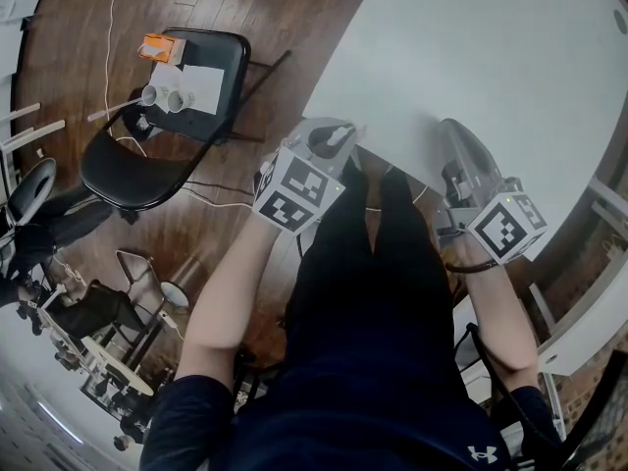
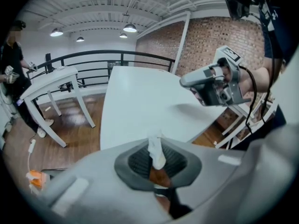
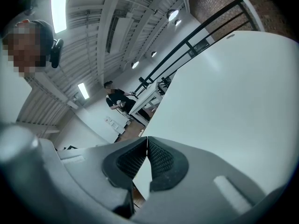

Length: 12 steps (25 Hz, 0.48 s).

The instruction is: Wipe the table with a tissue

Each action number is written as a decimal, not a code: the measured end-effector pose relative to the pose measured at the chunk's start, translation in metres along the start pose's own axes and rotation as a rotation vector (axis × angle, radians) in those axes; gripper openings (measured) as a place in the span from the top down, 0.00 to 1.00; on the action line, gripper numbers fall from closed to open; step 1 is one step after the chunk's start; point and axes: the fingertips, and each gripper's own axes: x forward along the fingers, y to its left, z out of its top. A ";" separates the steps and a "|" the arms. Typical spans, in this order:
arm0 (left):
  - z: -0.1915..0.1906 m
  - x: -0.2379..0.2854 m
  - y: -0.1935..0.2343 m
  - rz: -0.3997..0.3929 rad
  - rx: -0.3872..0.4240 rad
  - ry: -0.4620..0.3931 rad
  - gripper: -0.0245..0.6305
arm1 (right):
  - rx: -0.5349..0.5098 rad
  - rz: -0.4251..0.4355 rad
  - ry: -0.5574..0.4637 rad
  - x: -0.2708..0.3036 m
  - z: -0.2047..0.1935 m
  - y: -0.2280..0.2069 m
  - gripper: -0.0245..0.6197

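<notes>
A crumpled white tissue (image 2: 156, 150) is pinched between the jaws of my left gripper (image 2: 156, 143), which is shut on it and held near the front edge of the white table (image 2: 135, 101). In the head view the left gripper (image 1: 329, 137) hovers at the table's near edge and the tissue (image 1: 339, 136) shows as a small white scrap at its tips. My right gripper (image 3: 147, 141) is shut with nothing between its pads. It hangs over the table's near edge (image 1: 453, 130), to the right of the left one. The table top (image 1: 471, 57) is bare white.
A black folding chair (image 1: 172, 116) stands left of the table on the wood floor, holding an orange packet (image 1: 162, 47), paper and cups. A second white table (image 2: 49, 85) and a black railing stand beyond. A person (image 2: 11, 55) stands at far left.
</notes>
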 end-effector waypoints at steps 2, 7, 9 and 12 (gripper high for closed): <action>-0.001 0.000 -0.002 -0.001 0.004 0.005 0.93 | -0.006 0.006 0.000 -0.002 0.000 0.002 0.95; -0.001 -0.001 -0.003 0.005 -0.019 0.002 0.93 | -0.022 0.016 -0.013 -0.005 0.005 0.011 0.95; -0.001 -0.001 -0.001 0.009 -0.029 0.003 0.93 | -0.021 0.017 -0.014 -0.003 0.005 0.011 0.95; -0.001 0.000 -0.002 0.008 -0.026 0.008 0.93 | -0.013 0.014 -0.010 -0.002 0.003 0.011 0.95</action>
